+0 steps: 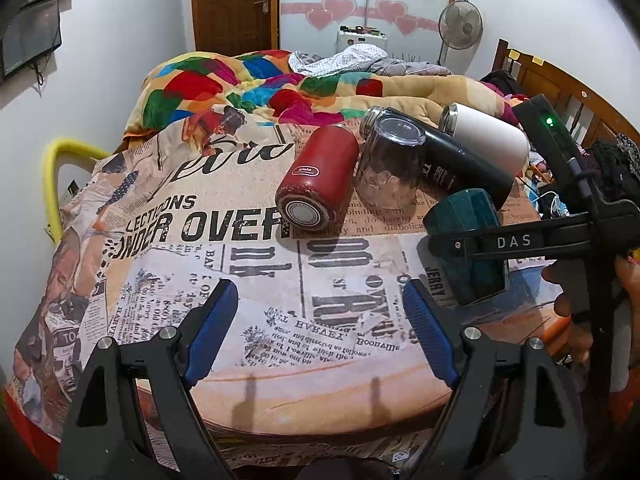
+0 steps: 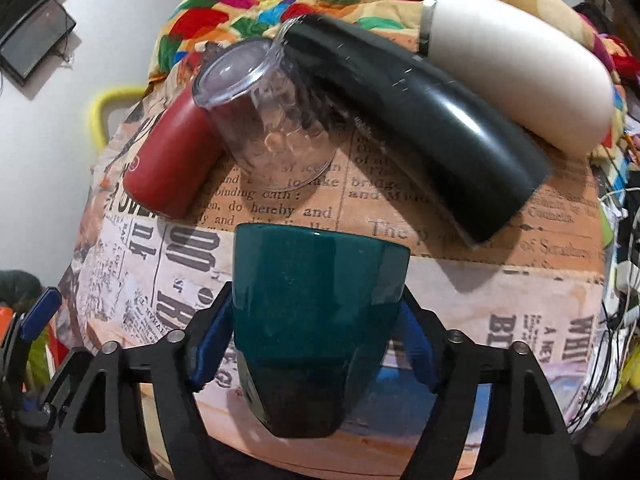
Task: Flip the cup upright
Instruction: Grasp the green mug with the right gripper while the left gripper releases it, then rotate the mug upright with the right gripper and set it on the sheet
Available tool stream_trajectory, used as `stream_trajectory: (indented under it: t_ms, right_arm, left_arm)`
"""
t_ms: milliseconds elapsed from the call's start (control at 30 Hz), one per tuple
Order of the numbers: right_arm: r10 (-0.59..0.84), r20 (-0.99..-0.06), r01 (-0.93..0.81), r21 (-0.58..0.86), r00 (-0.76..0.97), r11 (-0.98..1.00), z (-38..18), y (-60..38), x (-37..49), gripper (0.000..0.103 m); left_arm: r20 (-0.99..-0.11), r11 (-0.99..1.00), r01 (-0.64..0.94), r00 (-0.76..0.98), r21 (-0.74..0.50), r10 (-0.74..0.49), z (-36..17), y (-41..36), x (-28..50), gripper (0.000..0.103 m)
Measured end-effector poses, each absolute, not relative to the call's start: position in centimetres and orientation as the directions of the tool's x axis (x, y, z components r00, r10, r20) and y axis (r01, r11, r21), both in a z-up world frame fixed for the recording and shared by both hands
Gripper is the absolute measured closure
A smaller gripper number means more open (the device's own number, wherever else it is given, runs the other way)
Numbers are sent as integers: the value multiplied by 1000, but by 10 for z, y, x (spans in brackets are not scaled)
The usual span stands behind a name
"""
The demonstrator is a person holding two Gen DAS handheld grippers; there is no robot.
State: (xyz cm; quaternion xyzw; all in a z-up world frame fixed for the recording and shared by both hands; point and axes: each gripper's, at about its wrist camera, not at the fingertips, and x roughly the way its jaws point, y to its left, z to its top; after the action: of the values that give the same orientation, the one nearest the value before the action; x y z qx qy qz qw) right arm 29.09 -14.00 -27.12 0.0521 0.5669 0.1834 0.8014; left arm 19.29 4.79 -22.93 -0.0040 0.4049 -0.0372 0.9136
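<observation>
Teal cup [image 2: 316,320] sits clamped between the blue pads [image 2: 210,344] of the right gripper [image 2: 316,336], its wide end pointing away from the camera and its narrow end toward it — tilted rather than standing on the newsprint-patterned cloth [image 2: 460,300]. From the left wrist view the same cup [image 1: 468,240] appears at the right edge, held by the right gripper's black frame [image 1: 520,242] marked "DAS", just above the cloth [image 1: 280,320].

Left gripper [image 1: 320,332] hangs over the cloth with its jaws spread wide and nothing between them.

Behind the cup lie four more vessels: a red flask [image 2: 172,160] on its side, a clear tumbler [image 2: 264,116] mouth-down and leaning against it, a black flask [image 2: 420,120] lying with its neck touching the tumbler, and a white flask [image 2: 520,64] just beside the black one. A colourful patchwork blanket [image 1: 240,80] is bunched up beyond them.
</observation>
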Motion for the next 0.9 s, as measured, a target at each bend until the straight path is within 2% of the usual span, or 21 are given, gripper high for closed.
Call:
stream_trajectory:
  t_ms: [500, 700, 900]
  right_arm:
    - [403, -841, -330, 289, 362, 899, -238, -154, 268, 33]
    - [394, -814, -341, 259, 427, 904, -219, -152, 273, 33]
    - [335, -816, -357, 170, 471, 919, -217, -143, 274, 33]
  left_arm:
    - [-731, 998, 62, 680, -26, -62, -220, 39, 193, 19]
    - [-729, 997, 72, 681, -25, -68, -217, 35, 196, 19]
    - [-737, 997, 74, 673, -22, -66, -220, 34, 198, 19]
